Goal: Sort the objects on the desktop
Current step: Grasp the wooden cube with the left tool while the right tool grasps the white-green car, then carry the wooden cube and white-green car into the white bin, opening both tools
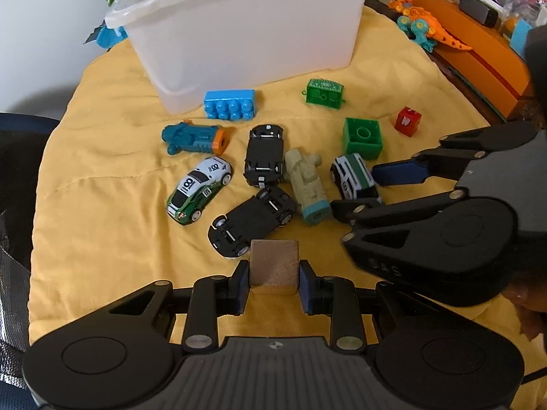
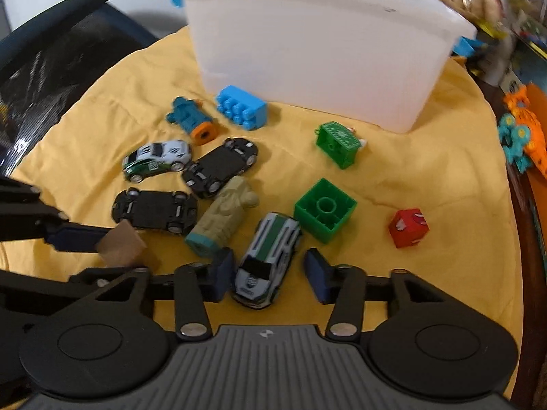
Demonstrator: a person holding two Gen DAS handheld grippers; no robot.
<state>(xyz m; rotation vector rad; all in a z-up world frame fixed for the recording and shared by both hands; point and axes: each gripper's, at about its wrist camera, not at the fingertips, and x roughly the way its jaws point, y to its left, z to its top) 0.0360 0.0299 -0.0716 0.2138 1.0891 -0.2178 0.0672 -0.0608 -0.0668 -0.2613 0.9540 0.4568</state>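
Note:
My left gripper (image 1: 274, 282) is shut on a brown wooden cube (image 1: 273, 264), held just above the yellow cloth (image 1: 102, 171); the cube also shows in the right wrist view (image 2: 119, 244). My right gripper (image 2: 270, 273) is open, its blue pads either side of a green-and-white toy car (image 2: 268, 261), which also shows in the left wrist view (image 1: 354, 176). Two upturned black cars (image 1: 265, 155) (image 1: 251, 220), a white-green race car (image 1: 198, 188), a beige figure (image 1: 307, 184), blocks and a teal toy (image 1: 195, 136) lie around. A white bin (image 1: 239, 30) stands behind.
A blue brick (image 1: 230, 104), a green chest (image 1: 323, 92), a green block (image 1: 362, 136) and a red cube (image 1: 407, 121) lie before the bin. An orange shelf (image 1: 478, 58) with an orange dinosaur (image 1: 427, 24) borders the right. A dark chair (image 2: 51, 68) is at left.

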